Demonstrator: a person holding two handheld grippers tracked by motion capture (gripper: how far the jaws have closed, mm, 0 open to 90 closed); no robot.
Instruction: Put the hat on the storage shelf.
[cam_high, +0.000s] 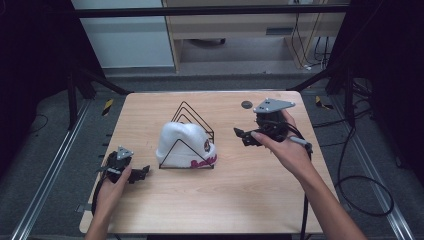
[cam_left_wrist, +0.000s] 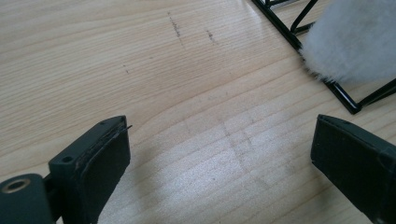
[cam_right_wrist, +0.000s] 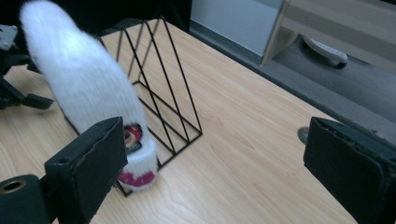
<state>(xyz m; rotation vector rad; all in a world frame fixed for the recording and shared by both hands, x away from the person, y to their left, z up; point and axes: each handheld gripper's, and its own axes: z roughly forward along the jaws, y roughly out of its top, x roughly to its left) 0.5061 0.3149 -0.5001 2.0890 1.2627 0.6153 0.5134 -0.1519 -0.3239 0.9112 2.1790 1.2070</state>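
A white knit beanie (cam_high: 182, 145) with red lettering on its cuff stands in the front slot of a black wire rack (cam_high: 192, 119) at the middle of the table. The beanie (cam_right_wrist: 81, 88) and the rack (cam_right_wrist: 161, 88) lie ahead and to the left in the right gripper view. My left gripper (cam_high: 145, 172) rests low at the table's front left, open, with bare wood between its jaws; the beanie's edge (cam_left_wrist: 355, 42) is at upper right of its view. My right gripper (cam_high: 242, 136) is held above the table to the right of the rack, open and holding nothing.
The wooden table (cam_high: 220, 200) has free room in front of the rack and to its right. A small dark round disc (cam_high: 246, 104) lies near the far edge. Cables (cam_high: 360, 185) trail off the table's right side. Shelving stands beyond the table.
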